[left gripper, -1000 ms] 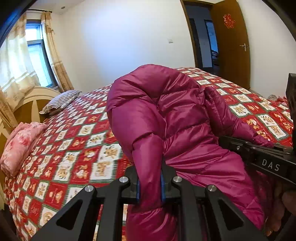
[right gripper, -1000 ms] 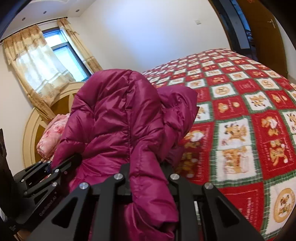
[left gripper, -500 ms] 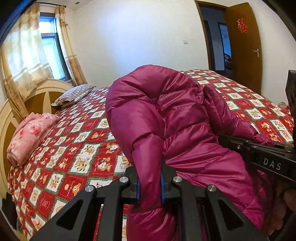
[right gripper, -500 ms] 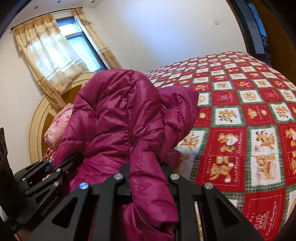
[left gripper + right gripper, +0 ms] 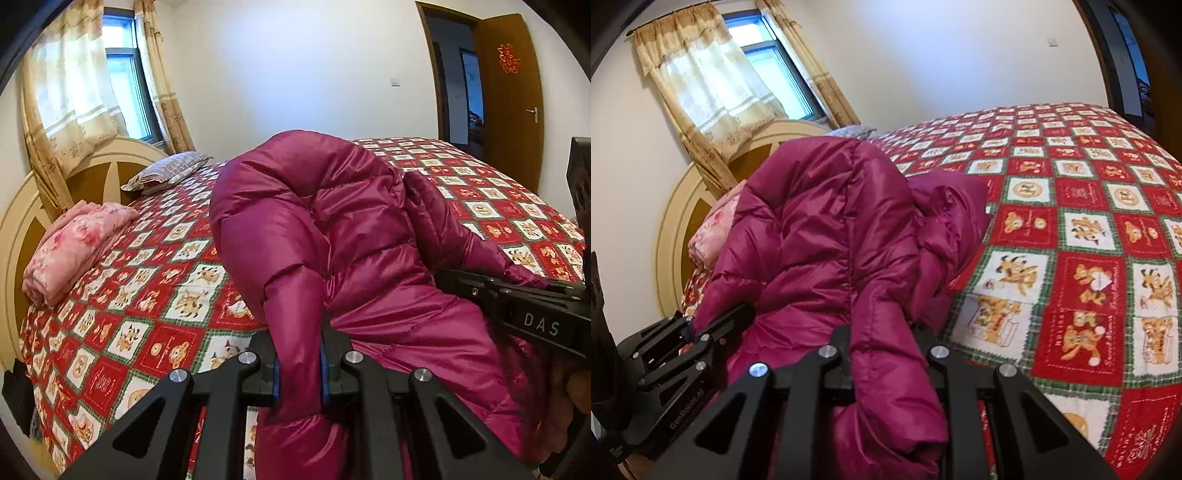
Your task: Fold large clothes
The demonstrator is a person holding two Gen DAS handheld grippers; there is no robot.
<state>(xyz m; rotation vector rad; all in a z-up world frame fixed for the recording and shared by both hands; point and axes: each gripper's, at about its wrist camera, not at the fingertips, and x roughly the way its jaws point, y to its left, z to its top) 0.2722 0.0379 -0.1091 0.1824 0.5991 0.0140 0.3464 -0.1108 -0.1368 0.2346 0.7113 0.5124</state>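
A large magenta puffer jacket (image 5: pixel 332 229) hangs bunched between both grippers above the bed. My left gripper (image 5: pixel 299 354) is shut on a thick fold of it, which spills down over the jaws. In the right wrist view the same jacket (image 5: pixel 820 236) fills the left half, and my right gripper (image 5: pixel 886 350) is shut on another fold. The right gripper's black body (image 5: pixel 524 306) shows at the right of the left wrist view. The left gripper's body (image 5: pixel 676 347) sits at the lower left of the right wrist view. The jacket's lower part is hidden behind the jaws.
A bed with a red, white and green patterned quilt (image 5: pixel 1071 229) spreads under the jacket. A folded pink blanket (image 5: pixel 74 243) and a striped pillow (image 5: pixel 170 170) lie by the curved headboard (image 5: pixel 22 221). A curtained window (image 5: pixel 74 85) is at the left, an open wooden door (image 5: pixel 513 103) at the right.
Both grippers have swung sideways together with the jacket held; the window, headboard and pink blanket have slid further into view and the door has shifted right. The grips have not changed.
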